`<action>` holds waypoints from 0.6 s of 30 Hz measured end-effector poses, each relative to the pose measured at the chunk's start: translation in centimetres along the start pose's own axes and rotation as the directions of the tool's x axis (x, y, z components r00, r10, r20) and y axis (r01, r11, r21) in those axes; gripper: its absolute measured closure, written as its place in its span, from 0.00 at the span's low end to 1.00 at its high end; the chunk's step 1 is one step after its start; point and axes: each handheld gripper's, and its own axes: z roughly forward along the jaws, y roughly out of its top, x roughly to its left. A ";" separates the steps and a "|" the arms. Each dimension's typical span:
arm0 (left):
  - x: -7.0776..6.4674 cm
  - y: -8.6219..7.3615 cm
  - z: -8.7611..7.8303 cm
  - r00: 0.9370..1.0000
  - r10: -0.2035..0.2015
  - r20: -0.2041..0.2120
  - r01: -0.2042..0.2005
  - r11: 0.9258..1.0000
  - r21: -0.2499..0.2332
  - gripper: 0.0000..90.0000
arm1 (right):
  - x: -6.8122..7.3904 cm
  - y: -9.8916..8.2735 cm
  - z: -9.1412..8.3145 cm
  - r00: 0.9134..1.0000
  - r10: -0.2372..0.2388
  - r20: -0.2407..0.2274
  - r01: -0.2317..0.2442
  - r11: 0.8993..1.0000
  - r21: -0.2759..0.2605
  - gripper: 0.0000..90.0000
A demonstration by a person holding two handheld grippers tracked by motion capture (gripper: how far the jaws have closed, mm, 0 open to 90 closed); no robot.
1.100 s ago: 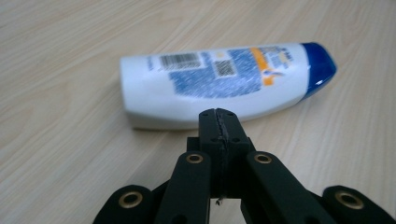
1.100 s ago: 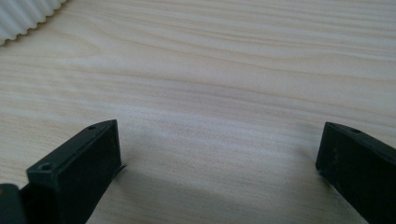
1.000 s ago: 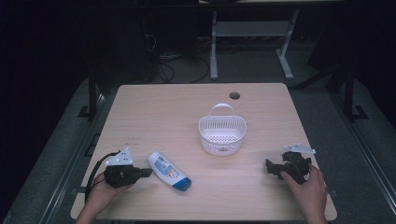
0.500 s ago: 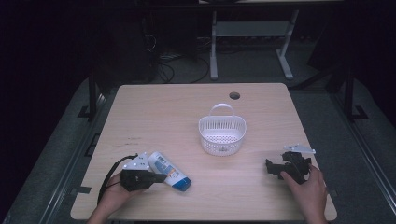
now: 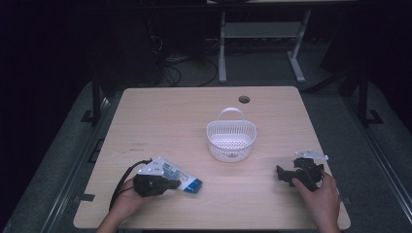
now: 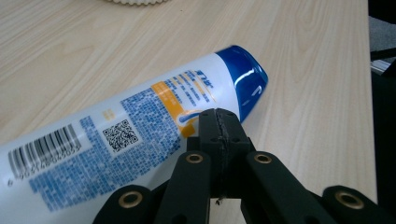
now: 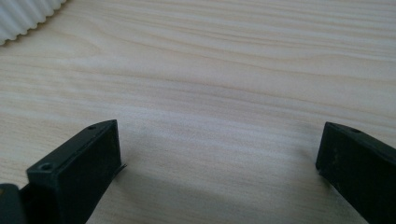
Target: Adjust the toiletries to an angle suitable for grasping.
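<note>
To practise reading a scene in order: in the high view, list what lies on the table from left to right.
Left claw → tube with the blue cap → white basket → right claw.

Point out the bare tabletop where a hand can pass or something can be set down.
Free: the table's far left stretch beside the basket, the strip between basket and right claw, and the front middle. Crowded: the front left, where the shut left claw sits against the lying bottle.

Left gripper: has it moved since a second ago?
Yes. In the high view the left gripper has slid right, toward the basket, its shut jaws now over the tube.
</note>
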 end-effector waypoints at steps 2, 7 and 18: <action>0.2 0.3 0.4 1.000 -0.004 -0.005 0.004 1.000 0.002 1.00 | 0.0 0.0 0.0 1.000 0.000 0.000 0.000 1.000 0.000 0.00; 0.4 0.7 0.8 1.000 -0.001 -0.009 0.001 1.000 0.011 1.00 | 0.0 0.0 0.0 1.000 -0.001 0.000 0.001 1.000 0.000 0.00; 1.1 2.0 1.6 1.000 0.006 -0.024 -0.006 1.000 0.019 1.00 | 0.0 0.0 0.0 1.000 0.000 0.000 0.000 1.000 0.000 0.00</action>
